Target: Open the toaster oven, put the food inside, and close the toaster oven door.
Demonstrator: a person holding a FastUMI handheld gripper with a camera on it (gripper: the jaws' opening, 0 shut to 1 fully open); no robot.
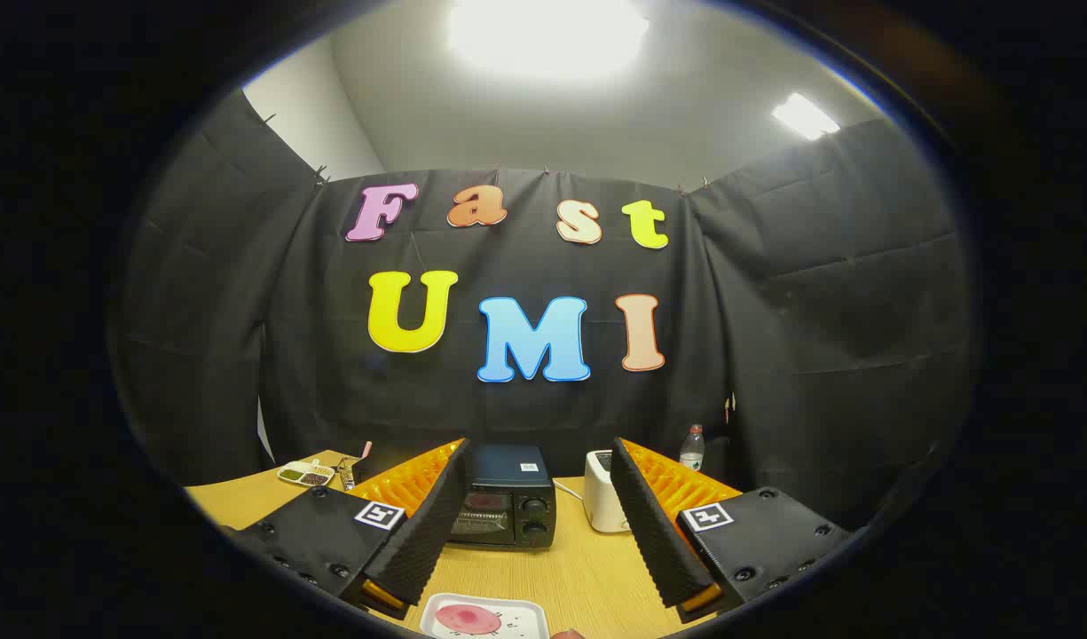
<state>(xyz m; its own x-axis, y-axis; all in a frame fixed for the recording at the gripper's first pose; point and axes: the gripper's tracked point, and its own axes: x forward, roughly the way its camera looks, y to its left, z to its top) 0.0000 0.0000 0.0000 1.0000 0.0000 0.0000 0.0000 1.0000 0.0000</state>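
While the gripper (539, 524) hangs above the near edge of the table (578, 568), its two fingers stand wide apart with nothing between them but open air and the table beyond. Each finger is a wedge-shaped slab; the inner faces carry a ribbed, foam-like pad, and the outer faces show ridged plastic. The blocks behind the fingers are flat and bolted, each bearing a square printed marker.

The table is pale wood-grain, smooth and bare across its middle. Beyond the fingers, framed in the gap between them, sits the oven (508, 501): a small dark box with a flat top, a glass door on the left of its front and two round knobs stacked on the right. The door looks closed, though the left finger hides its left edge. Just beside the oven on the right stands a white toaster (603, 501) with rounded corners, a cord running behind it. A clear bottle (692, 448) stands farther back by the cloth wall.

Below the fingers, at the table's near edge, lies a white plate (516, 612) with rounded corners holding a flat, round, pinkish food (468, 619), possibly a slice of meat. Off to the left, well apart, a divided dish (305, 475) holds dark and greenish bits.
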